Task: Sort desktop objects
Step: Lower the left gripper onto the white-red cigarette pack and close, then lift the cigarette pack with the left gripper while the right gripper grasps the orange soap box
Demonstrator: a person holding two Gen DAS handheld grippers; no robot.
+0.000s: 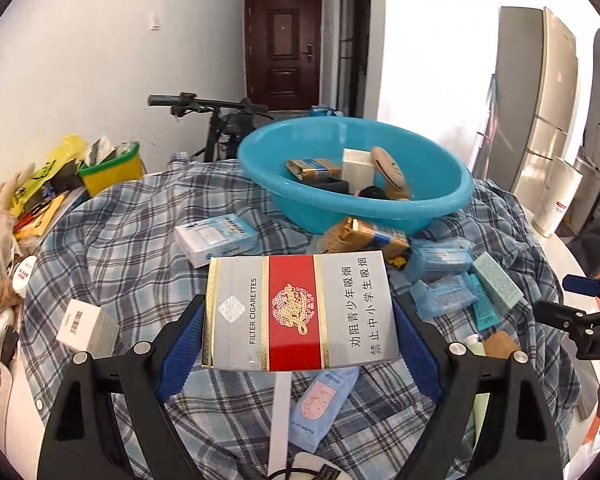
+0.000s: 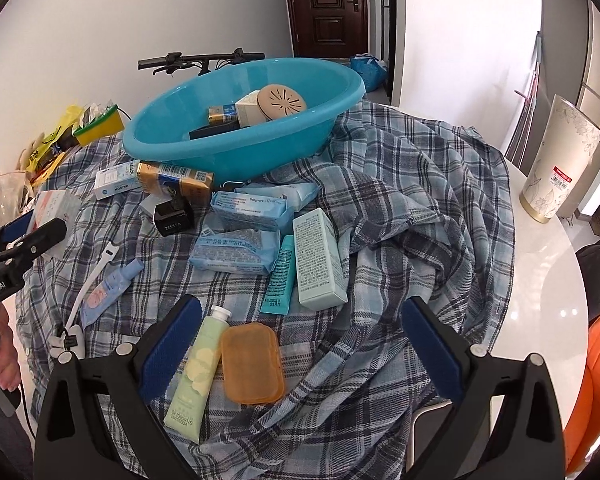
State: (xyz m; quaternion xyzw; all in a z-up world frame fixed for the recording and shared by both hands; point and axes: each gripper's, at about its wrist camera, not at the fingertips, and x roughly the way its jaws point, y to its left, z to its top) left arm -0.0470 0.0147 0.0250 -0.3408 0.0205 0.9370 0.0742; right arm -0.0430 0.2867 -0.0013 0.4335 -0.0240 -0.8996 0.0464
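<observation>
My left gripper point(image 1: 298, 336) is shut on a silver and red cigarette pack point(image 1: 300, 312) and holds it above the plaid cloth point(image 1: 112, 248). The blue basin point(image 1: 440, 196) stands beyond it and holds several items; it also shows in the right wrist view point(image 2: 228, 148). My right gripper point(image 2: 300, 344) is open and empty above the cloth point(image 2: 400, 208), with a pale green tube point(image 2: 198, 372) and an orange soap case point(image 2: 252, 364) between its fingers. Blue tissue packs point(image 2: 236, 250), a mint box point(image 2: 318, 262) and a teal tube point(image 2: 280, 276) lie ahead of it.
A gold pack point(image 2: 176, 184), a white and blue box point(image 2: 114, 186) and a black box point(image 2: 174, 218) lie near the basin. A yellow basket point(image 1: 112, 168) and clutter sit at the far left. A cream canister point(image 2: 560, 160) stands on the white tabletop point(image 2: 540, 280) at right.
</observation>
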